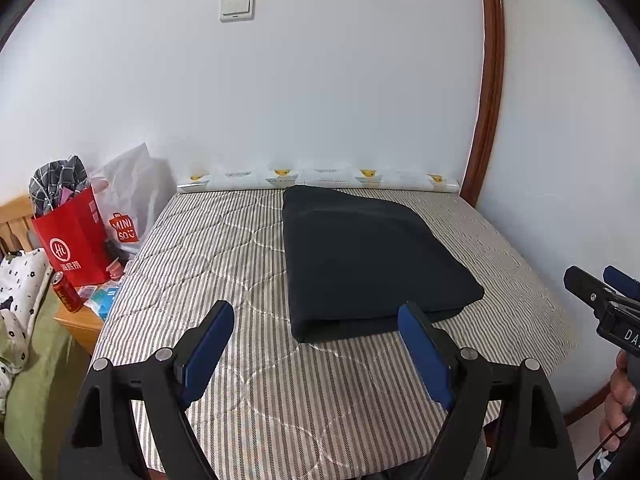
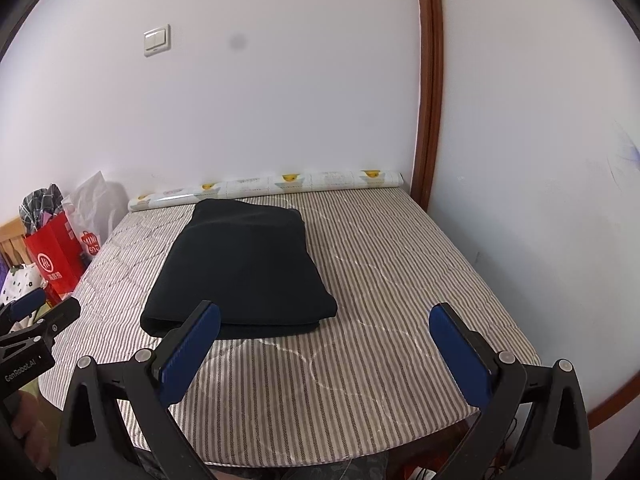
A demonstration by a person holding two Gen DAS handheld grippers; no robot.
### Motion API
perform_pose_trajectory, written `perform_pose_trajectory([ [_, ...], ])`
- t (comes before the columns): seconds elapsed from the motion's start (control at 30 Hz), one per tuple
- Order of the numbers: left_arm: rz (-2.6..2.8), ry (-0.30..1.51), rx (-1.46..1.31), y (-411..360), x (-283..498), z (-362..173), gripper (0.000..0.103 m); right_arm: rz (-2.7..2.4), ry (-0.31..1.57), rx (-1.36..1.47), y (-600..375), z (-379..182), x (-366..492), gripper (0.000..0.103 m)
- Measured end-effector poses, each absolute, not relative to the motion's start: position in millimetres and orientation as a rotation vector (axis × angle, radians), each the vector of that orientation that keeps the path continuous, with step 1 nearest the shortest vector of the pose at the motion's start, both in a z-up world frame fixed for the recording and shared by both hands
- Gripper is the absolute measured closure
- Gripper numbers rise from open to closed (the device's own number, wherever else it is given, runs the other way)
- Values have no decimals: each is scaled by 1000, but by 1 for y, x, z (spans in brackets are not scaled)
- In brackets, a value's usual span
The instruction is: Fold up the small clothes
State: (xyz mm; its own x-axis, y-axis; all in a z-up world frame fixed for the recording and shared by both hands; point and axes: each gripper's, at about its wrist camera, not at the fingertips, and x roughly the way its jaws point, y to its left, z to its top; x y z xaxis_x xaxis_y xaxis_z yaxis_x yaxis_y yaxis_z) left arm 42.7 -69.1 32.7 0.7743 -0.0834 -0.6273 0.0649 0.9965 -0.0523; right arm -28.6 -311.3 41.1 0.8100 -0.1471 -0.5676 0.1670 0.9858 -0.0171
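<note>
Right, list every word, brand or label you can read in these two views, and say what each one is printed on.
"MINISO": red logo on the white plastic bag.
"GenRobot.AI": white lettering on the left gripper body, seen from the right wrist view.
"DA": cut off at the frame edge, on the right gripper body.
Red paper bag: round white logo above Chinese characters, too small to read surely.
Red can: gold print, blurred.
Patterned roll: print unreadable.

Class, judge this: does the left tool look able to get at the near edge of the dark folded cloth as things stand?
Probably yes. The left tool is open just short of the cloth, with only bare striped mattress between them.
</note>
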Motion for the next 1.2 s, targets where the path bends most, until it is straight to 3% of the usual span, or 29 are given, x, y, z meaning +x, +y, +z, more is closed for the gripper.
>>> perform_pose_trajectory([
  [1.2,-80,692,-32,-64,42,29,20,-194,632,56,-313,34,-29,0],
])
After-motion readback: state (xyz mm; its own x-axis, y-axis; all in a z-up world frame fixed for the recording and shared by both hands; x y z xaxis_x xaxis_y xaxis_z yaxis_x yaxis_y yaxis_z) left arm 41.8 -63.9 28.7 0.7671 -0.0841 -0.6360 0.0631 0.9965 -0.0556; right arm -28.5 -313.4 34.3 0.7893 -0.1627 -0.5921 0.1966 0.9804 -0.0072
